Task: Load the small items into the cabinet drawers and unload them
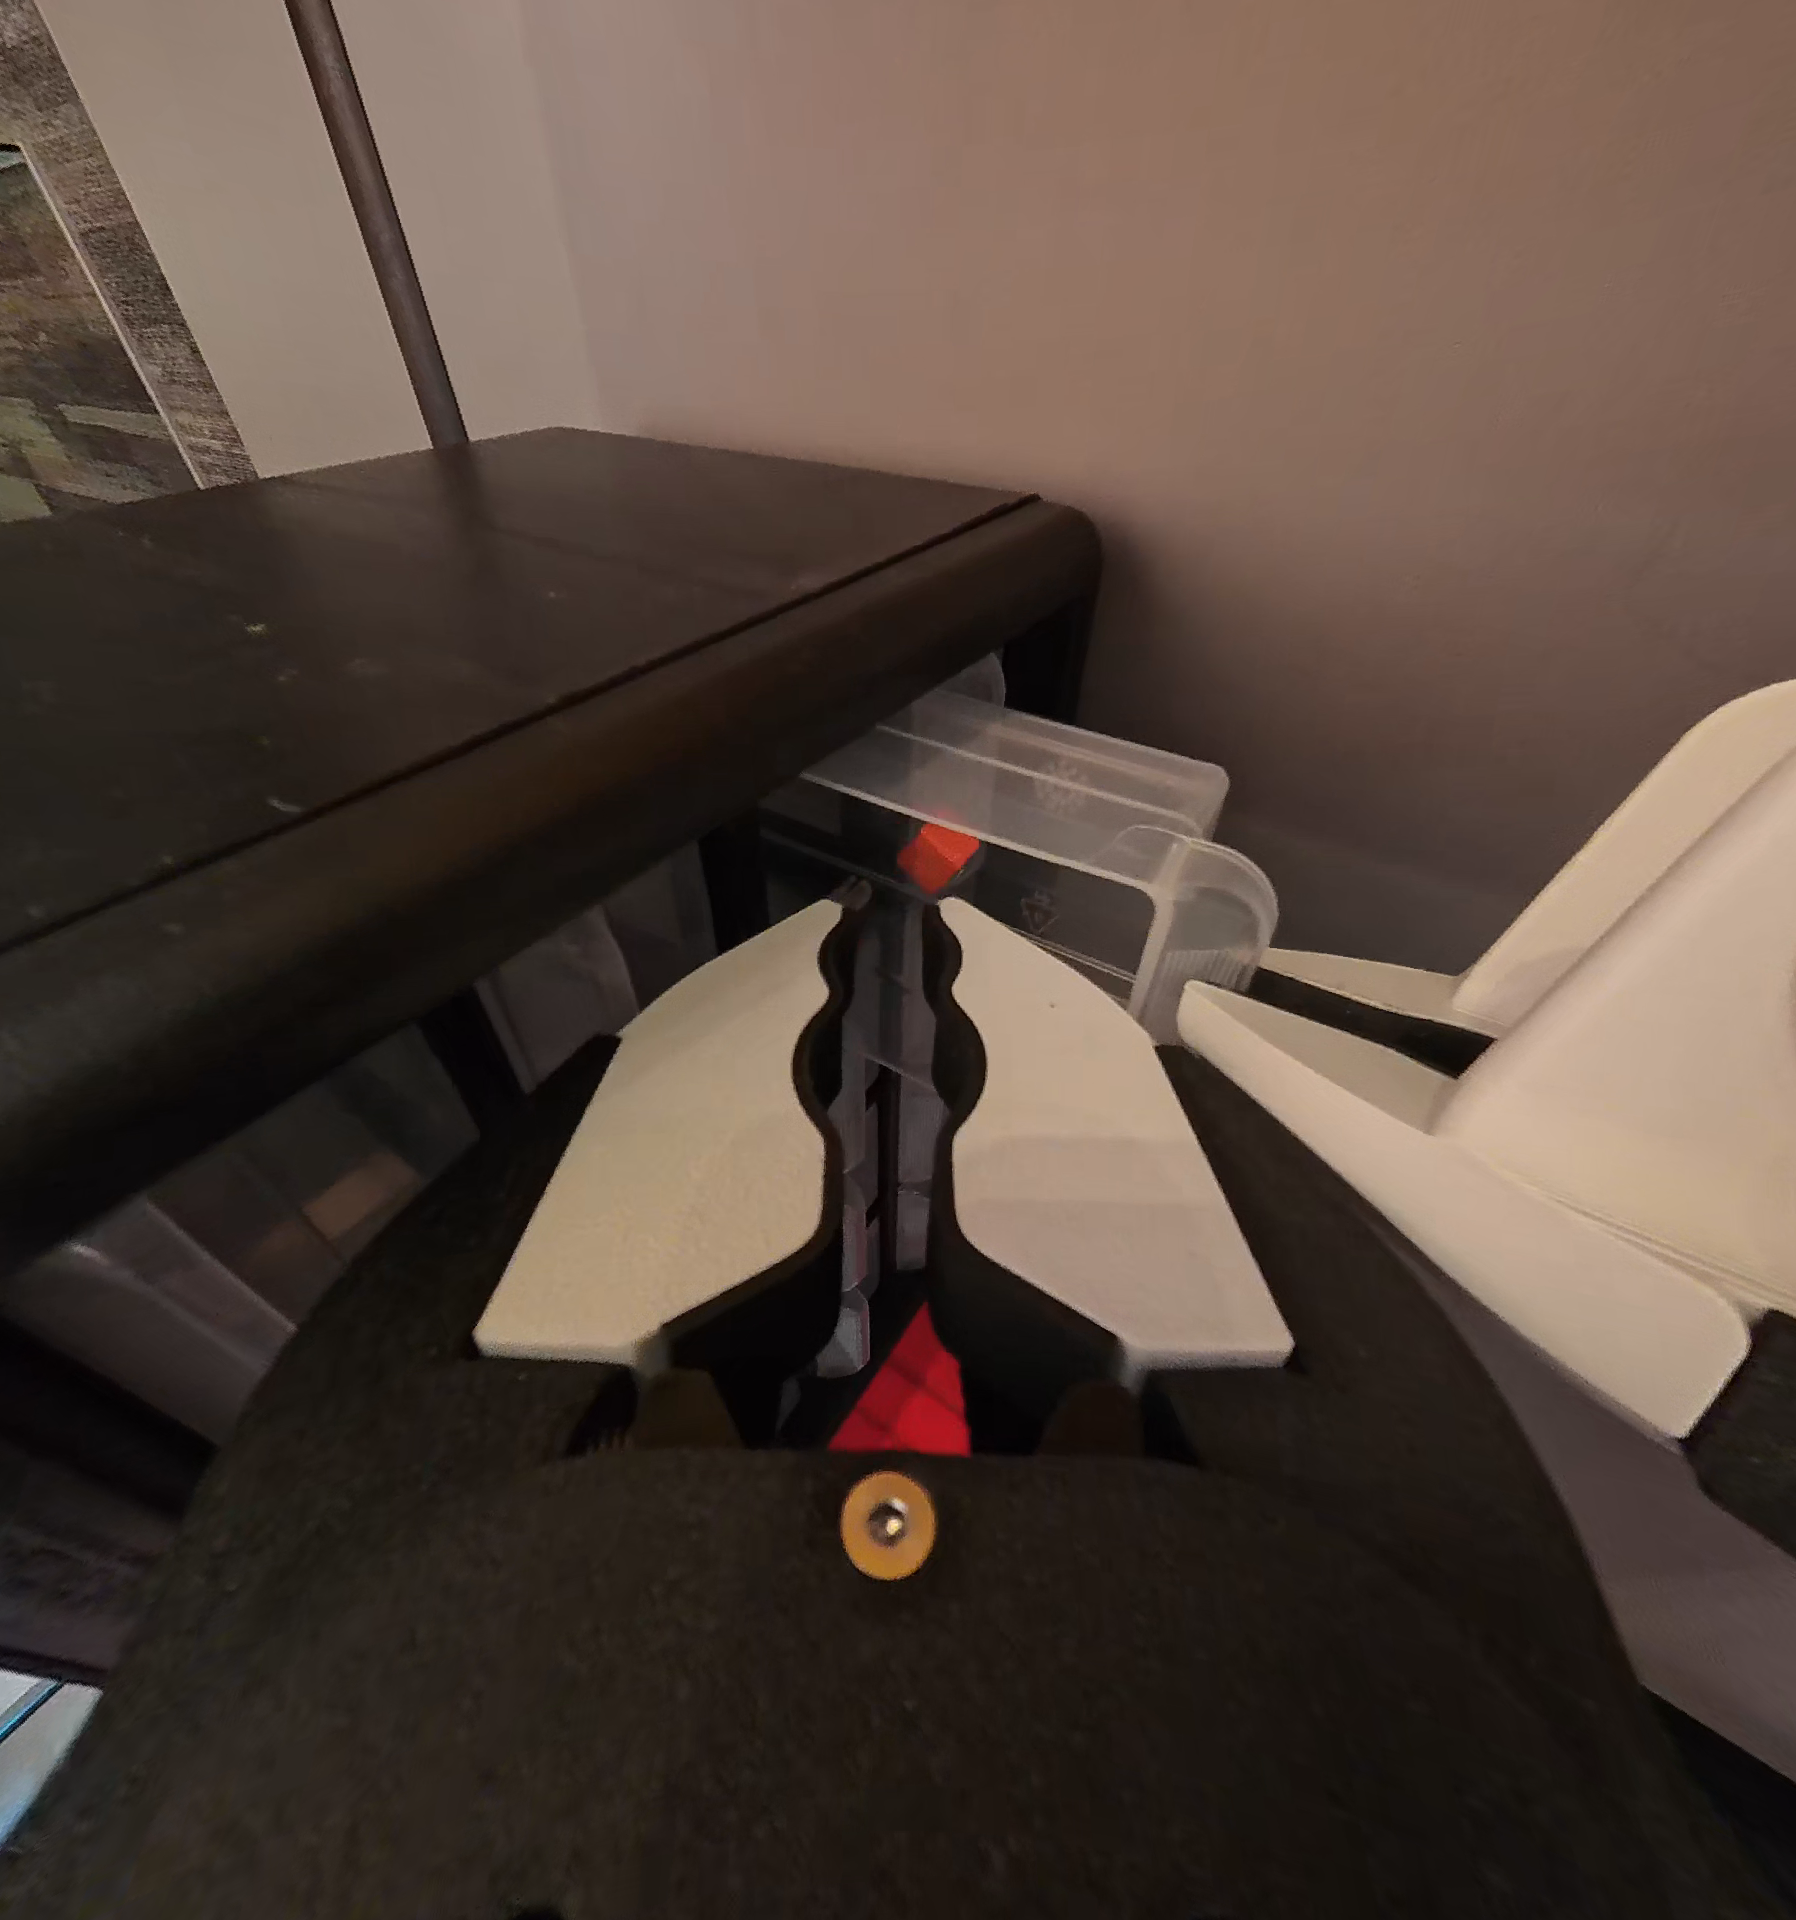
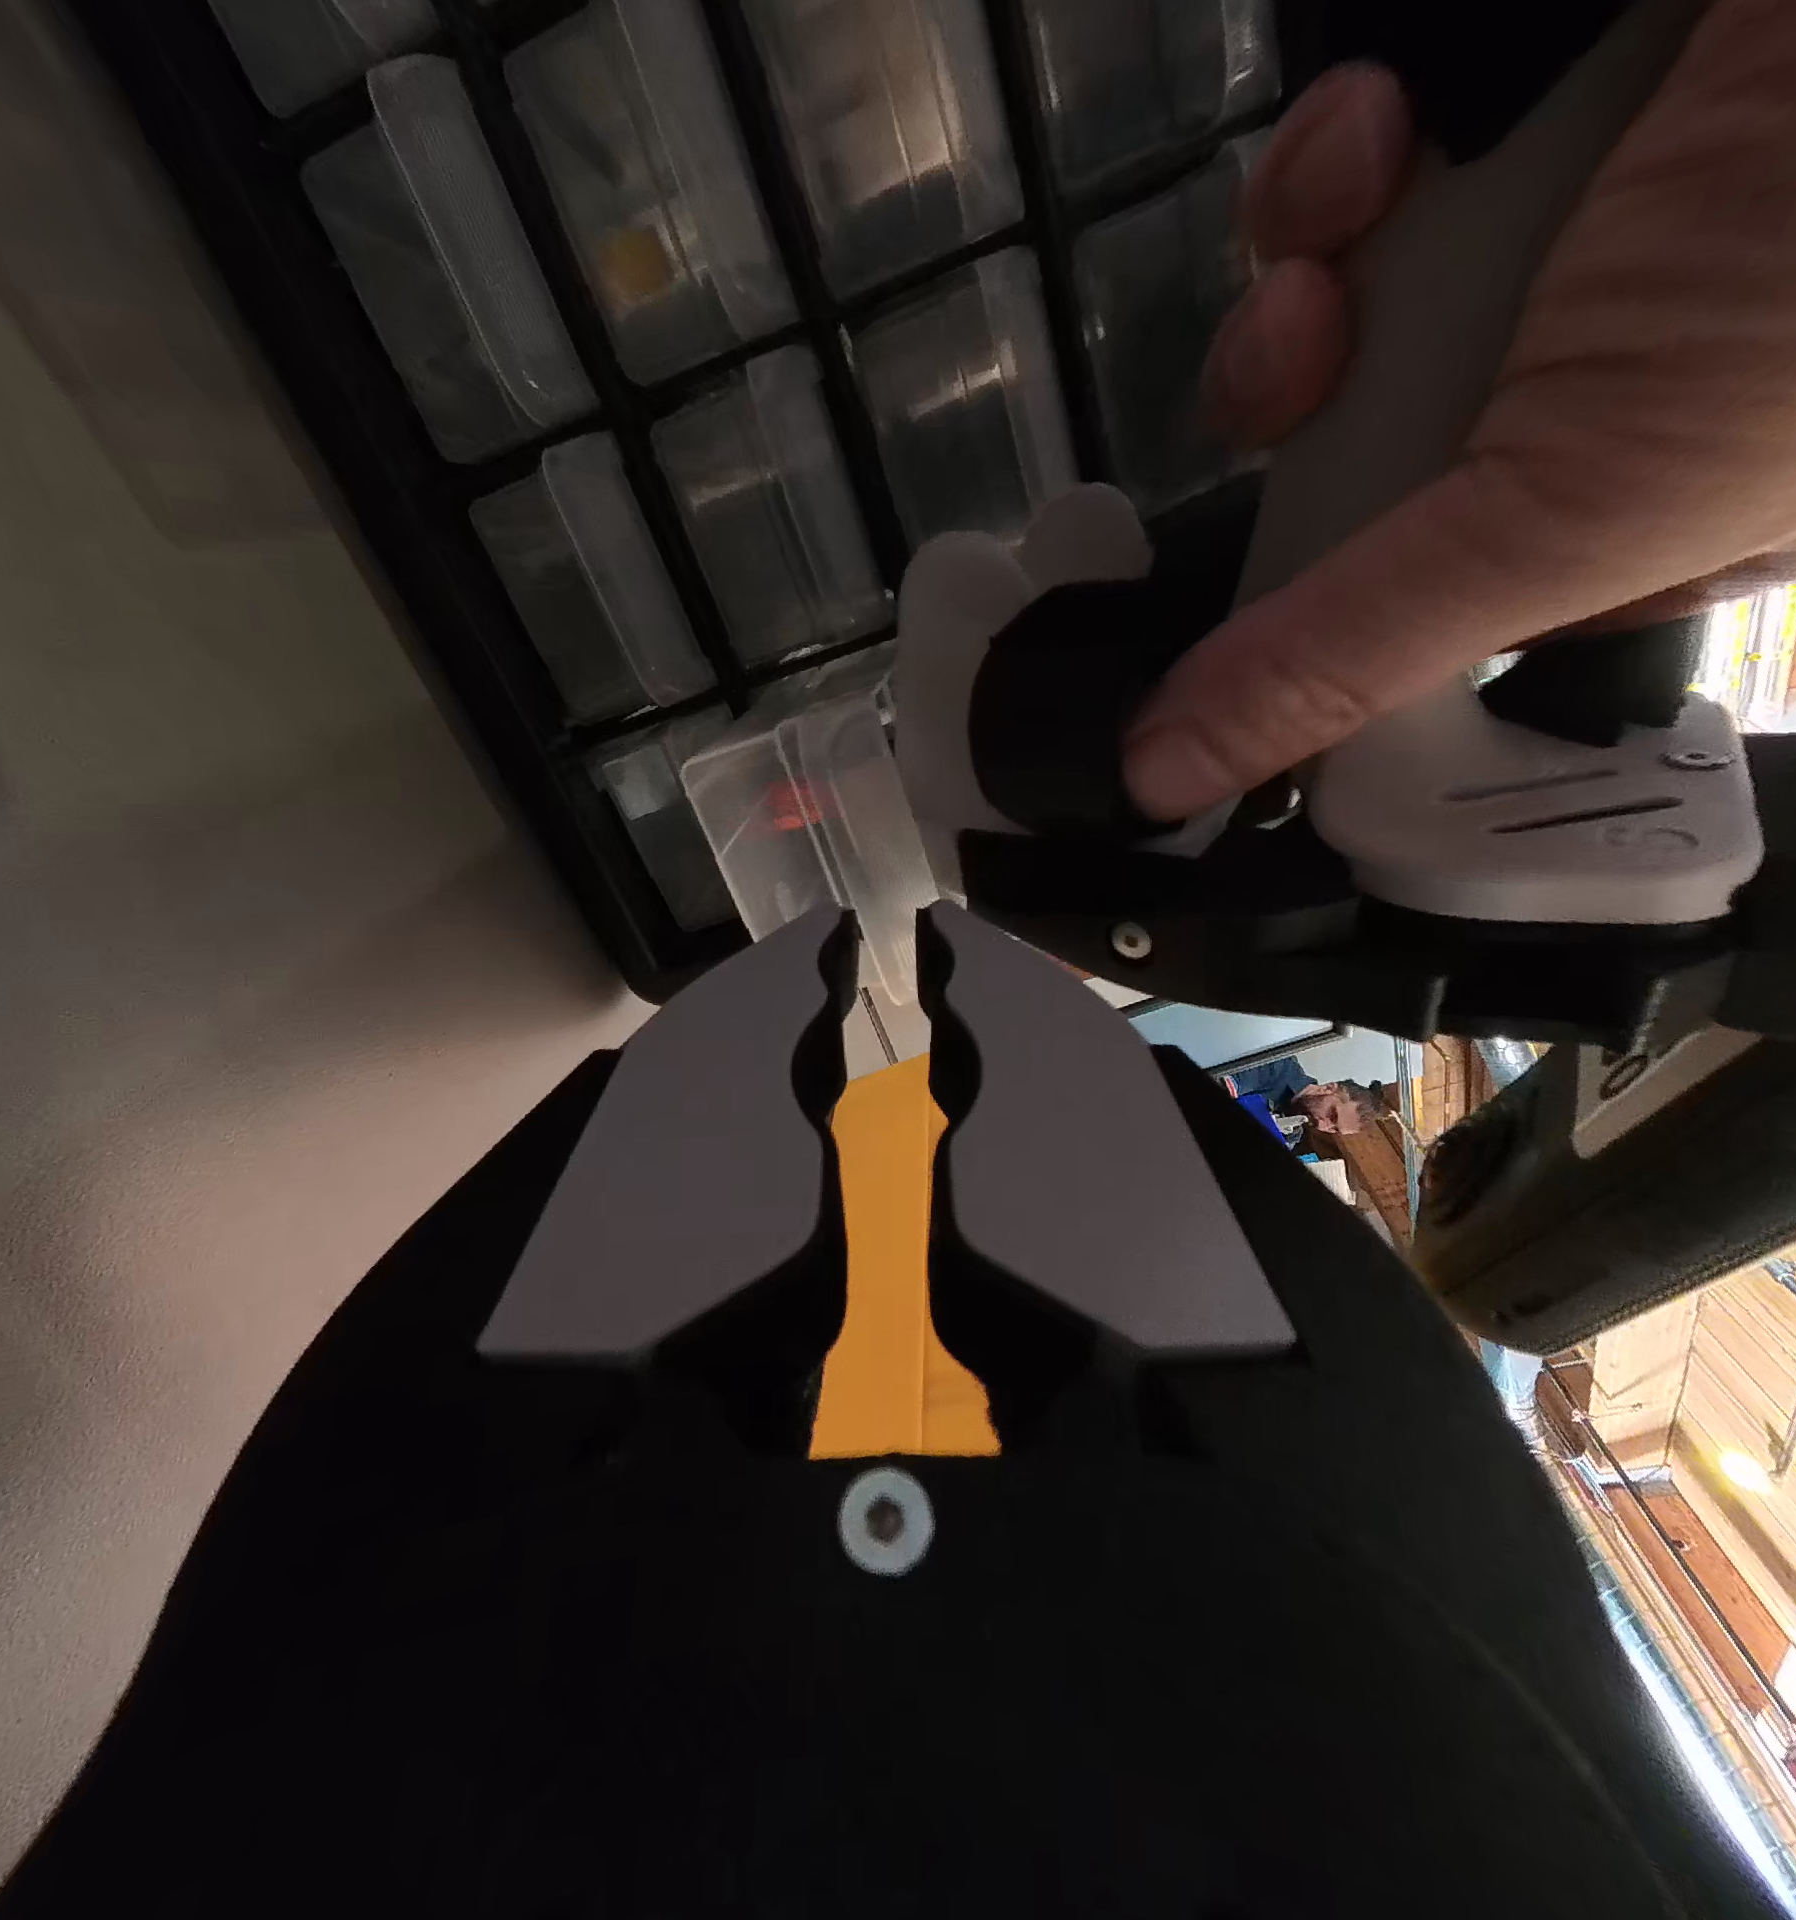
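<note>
A black cabinet [image 1: 458,644] holds rows of clear drawers [image 2: 759,520]. One clear drawer [image 1: 1060,821] at the cabinet's end is pulled out. My left gripper [image 1: 896,906] is nearly shut, with a small red block [image 1: 935,857] at its tips over the open drawer. In the right wrist view the block shows as a red blur [image 2: 795,805] through the drawer wall, beside the left gripper's white fingers [image 2: 941,644]. My right gripper [image 2: 889,920] is shut on the drawer's clear handle tab [image 2: 889,956]. It also shows in the left wrist view [image 1: 1216,997], at the handle [image 1: 1221,904].
A plain wall stands close behind the cabinet, with a metal pole [image 1: 374,208] and a framed picture [image 1: 21,332] at the left. A person's hand [image 2: 1496,364] holds the left gripper. A closed drawer holds something yellow [image 2: 634,260]. Something red [image 1: 899,1392] lies below the left fingers. Across from one pair of fingers to the other is roughly 6 cm. The right gripper is farther from the metal pole [image 1: 374,208], some 35 cm, than the left, some 30 cm.
</note>
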